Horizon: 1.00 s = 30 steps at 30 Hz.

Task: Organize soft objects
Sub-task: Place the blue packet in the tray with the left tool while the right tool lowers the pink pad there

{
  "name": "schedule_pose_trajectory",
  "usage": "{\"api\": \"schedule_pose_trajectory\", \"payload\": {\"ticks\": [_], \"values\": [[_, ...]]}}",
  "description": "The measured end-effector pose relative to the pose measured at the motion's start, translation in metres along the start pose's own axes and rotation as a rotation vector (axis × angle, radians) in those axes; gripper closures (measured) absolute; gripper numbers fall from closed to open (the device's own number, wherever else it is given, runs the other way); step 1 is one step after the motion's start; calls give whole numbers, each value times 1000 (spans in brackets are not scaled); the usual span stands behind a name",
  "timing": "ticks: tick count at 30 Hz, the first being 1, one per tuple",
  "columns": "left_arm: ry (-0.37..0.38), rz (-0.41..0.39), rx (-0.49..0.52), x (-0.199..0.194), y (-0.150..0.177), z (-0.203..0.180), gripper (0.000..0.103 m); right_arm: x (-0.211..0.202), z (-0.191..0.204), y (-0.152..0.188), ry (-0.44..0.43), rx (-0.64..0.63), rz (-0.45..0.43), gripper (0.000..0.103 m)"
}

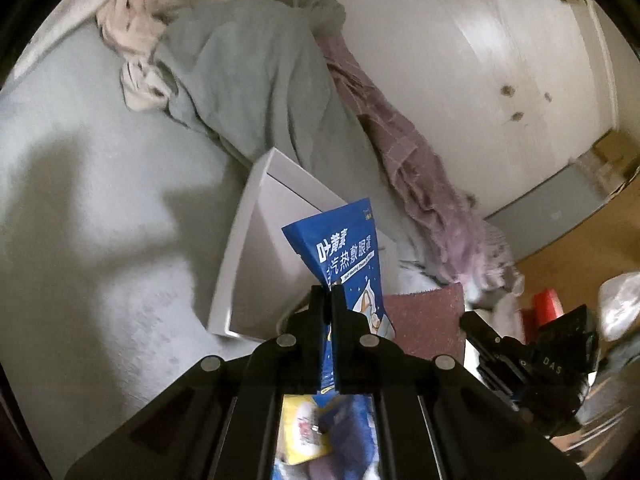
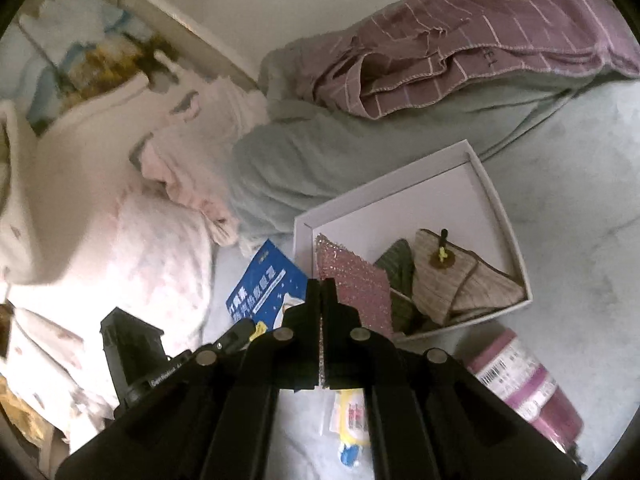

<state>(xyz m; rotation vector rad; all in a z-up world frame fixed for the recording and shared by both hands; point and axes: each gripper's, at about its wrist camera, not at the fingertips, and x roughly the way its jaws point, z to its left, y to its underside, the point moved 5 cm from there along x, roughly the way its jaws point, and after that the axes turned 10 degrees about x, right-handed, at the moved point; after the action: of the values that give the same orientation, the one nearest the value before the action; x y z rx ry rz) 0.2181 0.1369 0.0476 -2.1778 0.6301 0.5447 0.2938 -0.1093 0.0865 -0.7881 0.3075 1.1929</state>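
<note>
My left gripper (image 1: 328,290) is shut on a blue eye-mask packet (image 1: 344,248) and holds it up beside the white box (image 1: 236,256) on the bed. My right gripper (image 2: 322,284) is shut on a pink glittery scouring pad (image 2: 354,288), held over the near corner of the white box (image 2: 496,196). The pad also shows in the left wrist view (image 1: 424,320). The blue packet shows in the right wrist view (image 2: 264,284), left of the box. In the box lie a beige striped pouch (image 2: 448,280) and a dark green cloth (image 2: 396,268).
A grey-green blanket (image 2: 304,152) and a purple checked blanket (image 2: 480,36) are bunched behind the box. Pink-white bedding (image 2: 120,200) lies at the left. A purple-labelled bottle (image 2: 528,392) lies at the right and a small yellow packet (image 2: 352,420) under my right gripper.
</note>
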Motion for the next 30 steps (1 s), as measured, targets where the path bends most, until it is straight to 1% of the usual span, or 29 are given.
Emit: {"api": "schedule_pose_trajectory", "payload": {"ticks": [2,5,7,8,9,10,11,13,14,15,16,18,19,21,22,23,25,26,27,28,30], "values": [[-51,15,42,6,-1,-3,102,1,-10,-2,24,2,-6,101],[-97,51,80,18,-9,-7,102,-1,-32,-9,92,27,-37,101],[-121,75,119,27,-20,-11,102,-5,-45,-15,110,65,-55,101],[-132,95,160,34,-31,-15,102,-7,-53,-18,112,86,-61,101],[-135,106,181,37,-34,-17,102,-9,-57,-20,112,97,-64,101],[-148,140,224,45,-45,-20,102,-10,-61,-21,114,106,-69,101],[-181,175,257,52,-52,-22,102,-12,-64,-23,119,113,-74,101],[-301,231,339,65,-64,-21,102,-11,-66,-24,120,118,-74,101],[-372,260,405,74,-72,-21,102,-11,-66,-24,116,117,-70,101],[-413,279,436,81,-75,-21,102,-10,-65,-24,114,117,-67,101],[-426,293,452,86,-76,-21,102,-8,-65,-24,113,111,-62,101],[-405,356,510,105,-70,-25,102,-7,-63,-24,110,102,-56,101],[-416,404,552,119,-63,-27,102,-5,-63,-23,108,100,-51,101],[-488,438,596,134,-55,-25,102,-4,-64,-22,112,99,-48,101],[-508,452,608,142,-51,-22,102,-4,-65,-22,113,101,-47,101],[-503,463,595,149,-48,-17,102,-5,-65,-22,112,102,-47,101],[-468,462,528,156,-46,-7,100,-6,-66,-22,108,101,-48,101],[-462,453,502,157,-46,-3,100,-6,-65,-23,107,99,-49,101],[-462,436,481,157,-48,1,95,-5,-65,-23,107,98,-49,101],[-466,412,470,156,-49,5,93,-5,-65,-22,107,98,-48,101],[-495,345,452,146,-54,8,93,-4,-64,-22,107,95,-46,101]]}}
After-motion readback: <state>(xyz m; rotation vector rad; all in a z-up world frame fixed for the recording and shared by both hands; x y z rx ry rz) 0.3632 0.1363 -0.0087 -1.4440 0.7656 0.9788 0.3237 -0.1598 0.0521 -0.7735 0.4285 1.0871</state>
